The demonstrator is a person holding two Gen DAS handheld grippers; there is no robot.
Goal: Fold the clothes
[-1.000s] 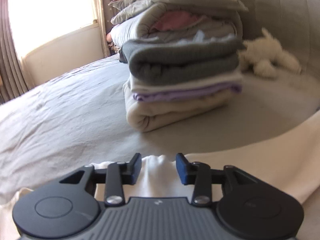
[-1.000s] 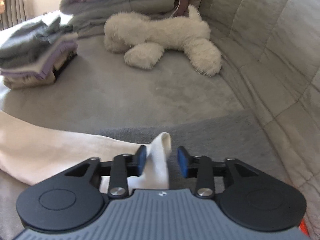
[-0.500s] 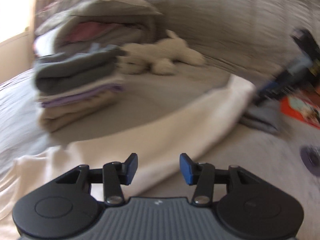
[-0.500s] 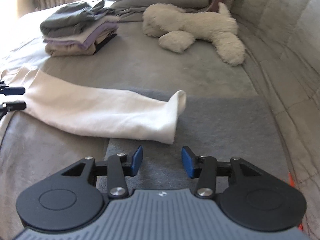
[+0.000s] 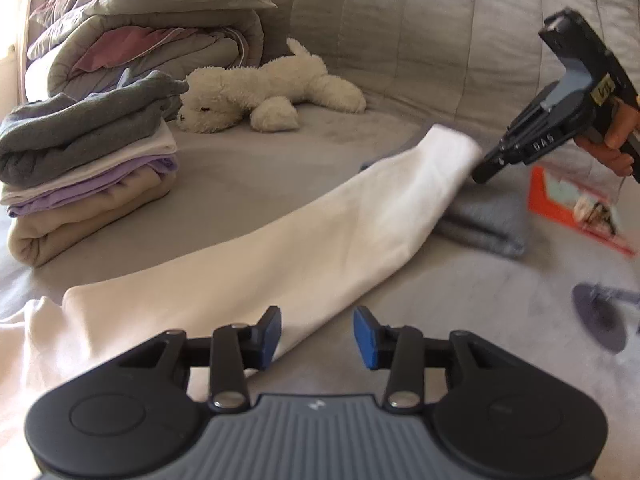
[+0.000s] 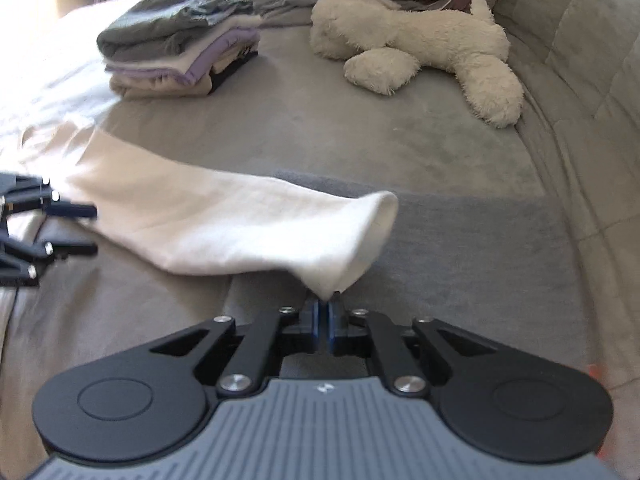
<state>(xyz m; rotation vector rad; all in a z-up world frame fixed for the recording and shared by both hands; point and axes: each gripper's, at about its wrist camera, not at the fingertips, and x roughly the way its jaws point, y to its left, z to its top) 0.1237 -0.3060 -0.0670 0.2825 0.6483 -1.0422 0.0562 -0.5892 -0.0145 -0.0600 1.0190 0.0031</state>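
The cream garment (image 6: 224,220) lies lengthwise across the bed (image 6: 400,128) between both claws: right claw (image 6: 323,314) pinches its far end, left claw (image 5: 317,334) gapes wide beside its near edge.

1. Cream-white garment (image 6: 224,220), long and tube-like, stretched flat across grey bedding; one end lifted, pinched.
2. Folded stack (image 6: 180,44): grey on top, white, lilac, beige beneath; neat, well apart.
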